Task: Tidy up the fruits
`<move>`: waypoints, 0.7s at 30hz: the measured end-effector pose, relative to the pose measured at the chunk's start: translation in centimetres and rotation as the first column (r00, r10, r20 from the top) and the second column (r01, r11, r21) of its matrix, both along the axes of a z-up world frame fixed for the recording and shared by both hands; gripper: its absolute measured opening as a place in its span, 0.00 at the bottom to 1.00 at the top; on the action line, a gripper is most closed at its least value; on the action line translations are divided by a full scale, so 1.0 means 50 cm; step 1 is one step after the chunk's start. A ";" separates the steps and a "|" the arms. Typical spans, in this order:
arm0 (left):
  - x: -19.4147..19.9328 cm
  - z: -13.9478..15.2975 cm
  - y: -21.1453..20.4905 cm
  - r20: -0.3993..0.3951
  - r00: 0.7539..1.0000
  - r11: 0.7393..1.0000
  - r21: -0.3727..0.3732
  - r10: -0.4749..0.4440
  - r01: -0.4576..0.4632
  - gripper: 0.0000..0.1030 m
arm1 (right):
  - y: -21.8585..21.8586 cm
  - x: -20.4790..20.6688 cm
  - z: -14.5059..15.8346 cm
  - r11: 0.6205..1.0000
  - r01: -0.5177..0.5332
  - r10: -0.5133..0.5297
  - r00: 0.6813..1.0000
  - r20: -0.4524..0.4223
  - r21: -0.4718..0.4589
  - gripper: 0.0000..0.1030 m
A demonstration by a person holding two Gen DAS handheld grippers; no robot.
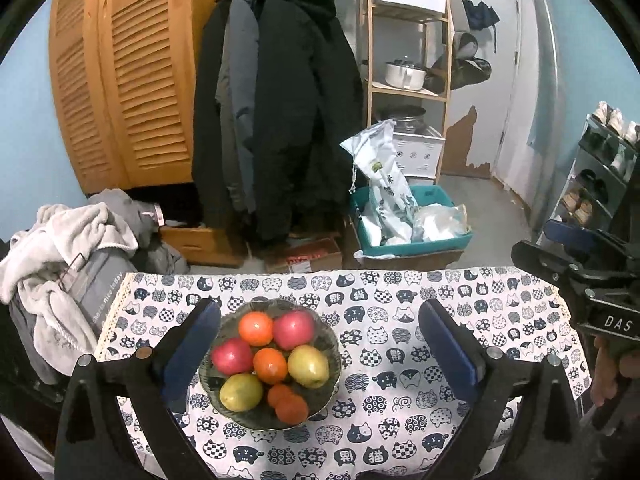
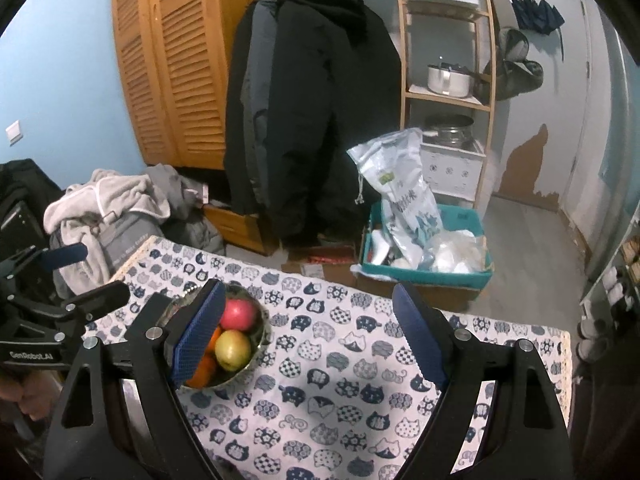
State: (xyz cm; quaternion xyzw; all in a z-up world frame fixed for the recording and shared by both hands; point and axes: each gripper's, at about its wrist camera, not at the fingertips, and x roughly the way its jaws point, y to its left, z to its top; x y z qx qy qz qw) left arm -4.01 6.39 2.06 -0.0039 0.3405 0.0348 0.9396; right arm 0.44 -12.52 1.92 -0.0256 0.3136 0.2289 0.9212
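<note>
Fruit bowl lined up, both claws spread and empty

The glass bowl (image 1: 270, 364) is seen at lower centre on the cat-print tablecloth (image 1: 400, 320), piled with red apples (image 1: 293, 329), oranges (image 1: 270, 365) and yellow-green apples (image 1: 308, 365). The left gripper (image 1: 320, 344) and right gripper (image 2: 308, 332) are held released, nothing grasped. The fruit is judged firm, smooth, slightly slippery, best pinched across the widest middle; the bowl looks breakable.

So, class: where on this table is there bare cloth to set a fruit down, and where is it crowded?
Free: the cloth right of the bowl, out to the table's right edge, and the strip in front of the bowl. Crowded: the bowl itself, piled with apples and oranges, and the narrow strip between it and the left edge. Both the left gripper and the right gripper are open, holding nothing.
</note>
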 end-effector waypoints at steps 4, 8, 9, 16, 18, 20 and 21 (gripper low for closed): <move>0.001 0.000 -0.005 -0.001 1.000 1.000 -0.005 0.002 -0.002 0.98 | -0.006 -0.004 0.000 1.000 -0.002 0.002 1.000 0.004 0.001 0.82; 0.002 -0.003 -0.010 -0.009 1.000 1.000 0.005 0.008 -0.008 0.97 | -0.006 -0.004 -0.001 1.000 -0.001 0.001 1.000 0.006 -0.002 0.82; 0.002 -0.004 -0.011 -0.012 1.000 1.000 0.004 0.009 -0.009 0.97 | -0.008 -0.005 -0.001 1.000 0.001 -0.001 1.000 0.007 -0.002 0.82; -0.003 0.000 -0.025 0.001 1.000 1.000 0.013 -0.004 0.004 0.97 | -0.020 -0.014 0.004 1.000 0.013 -0.013 1.000 0.013 0.000 0.82; -0.002 0.001 -0.027 0.003 1.000 1.000 0.015 -0.006 0.006 0.97 | -0.021 -0.013 0.005 1.000 0.015 -0.015 1.000 0.012 -0.002 0.82; -0.002 0.001 -0.028 -0.003 1.000 1.000 0.011 -0.008 0.008 0.97 | -0.022 -0.012 0.004 1.000 0.016 -0.016 1.000 0.009 -0.004 0.82; 0.000 0.001 -0.029 -0.006 1.000 1.000 0.009 -0.009 0.009 0.97 | -0.022 -0.011 0.004 1.000 0.016 -0.016 1.000 0.008 -0.005 0.82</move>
